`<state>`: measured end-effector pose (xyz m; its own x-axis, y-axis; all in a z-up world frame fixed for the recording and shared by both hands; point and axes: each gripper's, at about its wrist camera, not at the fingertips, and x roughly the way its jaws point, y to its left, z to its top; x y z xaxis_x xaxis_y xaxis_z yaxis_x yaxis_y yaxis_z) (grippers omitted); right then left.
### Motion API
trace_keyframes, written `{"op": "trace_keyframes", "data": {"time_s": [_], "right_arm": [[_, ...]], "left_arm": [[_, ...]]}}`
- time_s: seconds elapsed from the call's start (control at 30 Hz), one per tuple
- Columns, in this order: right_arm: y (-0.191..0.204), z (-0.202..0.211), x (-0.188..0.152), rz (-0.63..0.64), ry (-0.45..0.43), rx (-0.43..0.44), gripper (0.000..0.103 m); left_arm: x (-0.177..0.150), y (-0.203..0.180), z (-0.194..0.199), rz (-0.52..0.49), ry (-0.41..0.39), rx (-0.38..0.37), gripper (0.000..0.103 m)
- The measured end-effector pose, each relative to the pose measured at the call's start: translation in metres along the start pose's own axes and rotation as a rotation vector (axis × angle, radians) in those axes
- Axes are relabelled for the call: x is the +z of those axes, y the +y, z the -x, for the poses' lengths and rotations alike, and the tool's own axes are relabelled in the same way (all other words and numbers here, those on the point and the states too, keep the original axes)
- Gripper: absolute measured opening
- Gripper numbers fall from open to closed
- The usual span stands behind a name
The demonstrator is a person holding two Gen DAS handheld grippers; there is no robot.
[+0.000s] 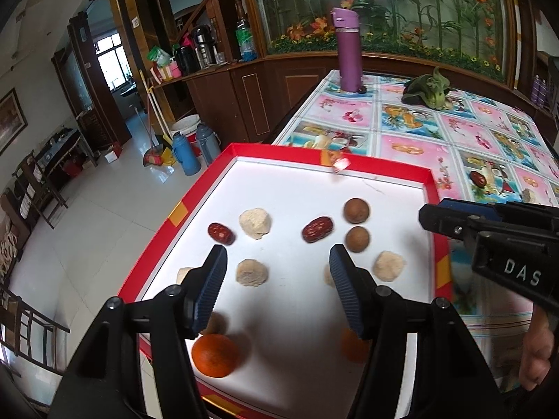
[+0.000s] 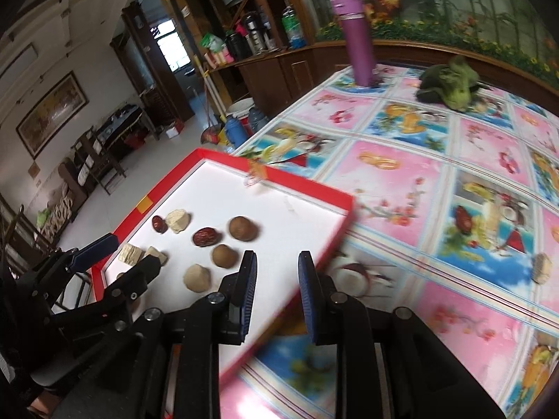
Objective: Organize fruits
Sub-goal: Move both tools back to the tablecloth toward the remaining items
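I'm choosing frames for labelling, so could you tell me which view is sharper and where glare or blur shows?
Left wrist view: mostly sharp; the tray floor is washed out, the orange casts a soft shadow. Right wrist view: motion-blurred, worst along the tablecloth.

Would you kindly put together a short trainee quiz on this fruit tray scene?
1. True or false: the flask stands inside the tray.
2. How many dates lie in the tray?
3. Which fruit also lies outside it, on the cloth? A orange, B date, C round brown fruit.
Key: 1 false; 2 two; 3 B, the stray date.
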<state>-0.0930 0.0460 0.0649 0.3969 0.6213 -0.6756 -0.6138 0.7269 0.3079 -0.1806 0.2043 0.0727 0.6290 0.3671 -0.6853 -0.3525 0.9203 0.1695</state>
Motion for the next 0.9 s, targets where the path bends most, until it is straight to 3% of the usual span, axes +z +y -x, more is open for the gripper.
{"op": "trace_keyframes", "data": {"time_s": [0.07,0.13,0.23,0.53,0.67,0.77,0.9], "right_arm": [[-0.015,0.011,-0.003,-0.011,-0.01,-0.019,0.023],[-0.033,0.023,-0.007,-0.03,-0.026,-0.043,0.024],[-0.066,0.043,-0.016,-0.069,-0.045,-0.097,0.033],[-0.16,0.08,-0.037,-0.175,-0.039,-0.263,0.034],[-0.186,0.079,-0.038,-0.206,-0.021,-0.297,0.034],[-0.199,0.073,-0.034,-0.243,-0.005,-0.274,0.034],[-0.197,0.057,-0.021,-0.21,0.013,-0.289,0.037]], "left_arm": [[0.002,-0.007,0.003,-0.007,0.001,-0.011,0.068],[0.003,-0.015,0.007,-0.011,-0.007,-0.025,0.082],[0.006,-0.033,0.013,-0.047,-0.021,-0.057,0.082],[0.026,-0.108,0.01,-0.179,-0.016,-0.161,0.083],[0.033,-0.138,0.004,-0.225,0.008,-0.199,0.083],[0.042,-0.155,-0.005,-0.236,0.024,-0.204,0.083],[0.056,-0.169,-0.024,-0.225,0.055,-0.205,0.083]]}}
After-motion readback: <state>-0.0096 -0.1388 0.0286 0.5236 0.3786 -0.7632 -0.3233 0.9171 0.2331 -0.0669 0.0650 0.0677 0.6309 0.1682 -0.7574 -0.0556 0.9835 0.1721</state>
